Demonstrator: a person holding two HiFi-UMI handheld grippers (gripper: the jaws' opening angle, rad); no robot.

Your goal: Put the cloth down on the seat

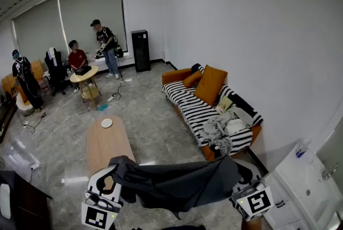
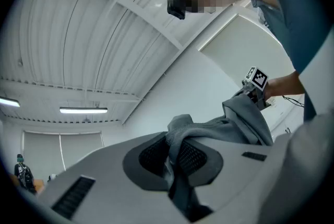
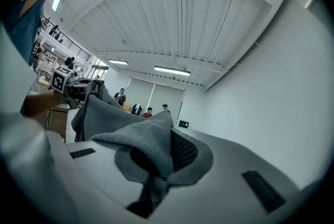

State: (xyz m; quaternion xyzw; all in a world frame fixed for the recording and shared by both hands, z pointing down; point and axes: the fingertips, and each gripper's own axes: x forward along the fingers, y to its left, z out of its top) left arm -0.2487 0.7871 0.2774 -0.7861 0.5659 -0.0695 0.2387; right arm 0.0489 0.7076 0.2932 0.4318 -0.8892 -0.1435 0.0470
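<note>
A dark grey cloth (image 1: 177, 183) hangs stretched between my two grippers at the bottom of the head view. My left gripper (image 1: 110, 172) is shut on its left corner, and my right gripper (image 1: 239, 174) is shut on its right corner. In the left gripper view the cloth (image 2: 209, 131) is pinched between the jaws and runs across to the other gripper. The right gripper view shows the cloth (image 3: 141, 142) bunched over its jaws. The seat, a striped sofa (image 1: 195, 111) with orange cushions, stands ahead to the right along the wall, apart from the cloth.
A heap of grey and white laundry (image 1: 225, 127) lies on the sofa's near end. A wooden coffee table (image 1: 107, 143) with a small white dish stands left of the sofa. Two people (image 1: 94, 49) are by a round table far back. A white counter (image 1: 308, 180) is at right.
</note>
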